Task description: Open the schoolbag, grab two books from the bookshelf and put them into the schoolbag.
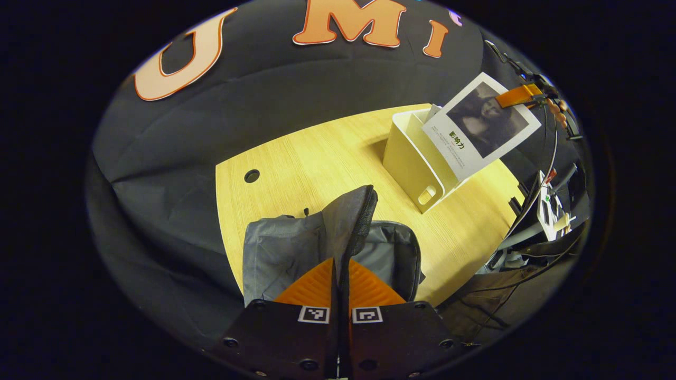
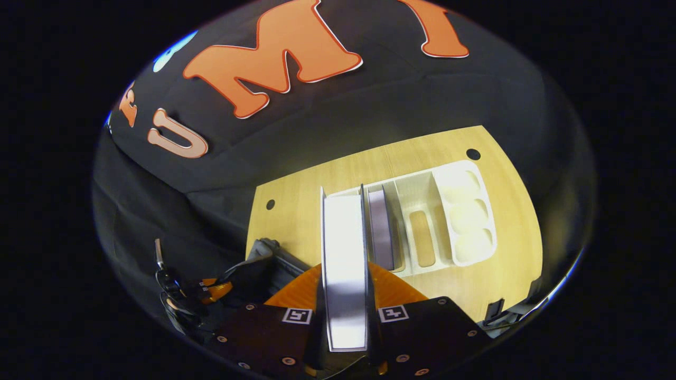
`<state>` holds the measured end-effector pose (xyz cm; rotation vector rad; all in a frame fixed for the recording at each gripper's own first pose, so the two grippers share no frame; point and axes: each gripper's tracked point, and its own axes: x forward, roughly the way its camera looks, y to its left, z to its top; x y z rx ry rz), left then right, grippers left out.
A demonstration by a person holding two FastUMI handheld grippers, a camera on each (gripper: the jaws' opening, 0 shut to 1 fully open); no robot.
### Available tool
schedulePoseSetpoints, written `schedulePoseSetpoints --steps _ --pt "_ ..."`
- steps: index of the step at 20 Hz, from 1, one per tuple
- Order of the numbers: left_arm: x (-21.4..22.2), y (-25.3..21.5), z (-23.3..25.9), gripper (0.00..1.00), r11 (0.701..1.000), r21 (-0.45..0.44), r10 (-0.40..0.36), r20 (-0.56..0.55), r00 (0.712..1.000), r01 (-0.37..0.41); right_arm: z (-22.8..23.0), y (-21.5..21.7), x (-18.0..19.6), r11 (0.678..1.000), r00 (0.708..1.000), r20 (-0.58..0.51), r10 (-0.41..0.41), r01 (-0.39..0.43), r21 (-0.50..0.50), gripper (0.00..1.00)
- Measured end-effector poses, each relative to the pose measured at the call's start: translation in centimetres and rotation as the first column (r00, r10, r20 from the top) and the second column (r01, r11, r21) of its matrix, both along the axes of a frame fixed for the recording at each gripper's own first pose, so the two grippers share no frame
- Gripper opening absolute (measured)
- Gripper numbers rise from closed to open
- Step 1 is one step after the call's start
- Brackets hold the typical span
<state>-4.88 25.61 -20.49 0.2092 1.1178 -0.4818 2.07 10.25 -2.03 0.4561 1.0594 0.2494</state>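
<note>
One book [image 2: 344,264] sat clamped between the right gripper [image 2: 346,295] fingers, lifted above the shelf [image 2: 465,211]; the left gripper [image 1: 340,287] pinched the bag [image 1: 296,248] flap.

From the left gripper view, the book [image 1: 483,124] hung tilted over the white shelf [image 1: 412,163], held at its upper corner by the right gripper [image 1: 520,95]. A second book [image 2: 381,229] stood upright in a shelf slot. The grey bag lay on the worktop [image 1: 317,158] near the shelf, its flap raised between the closed left fingers.
</note>
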Motion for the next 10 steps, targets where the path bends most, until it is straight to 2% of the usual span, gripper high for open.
schedulePoseSetpoints --steps 3,10 --pt "-0.5 0.0 0.1 0.02 1.000 0.021 -0.013 0.017 1.000 0.013 -0.9 1.1 -1.5 0.998 0.999 -0.003 0.040 -0.040 0.038 0.31" --pt "-1.0 -1.1 -0.1 0.01 1.000 -0.005 0.000 0.020 1.000 0.000 -1.2 5.3 -6.1 0.981 0.994 -0.007 0.105 -0.102 0.167 0.31"
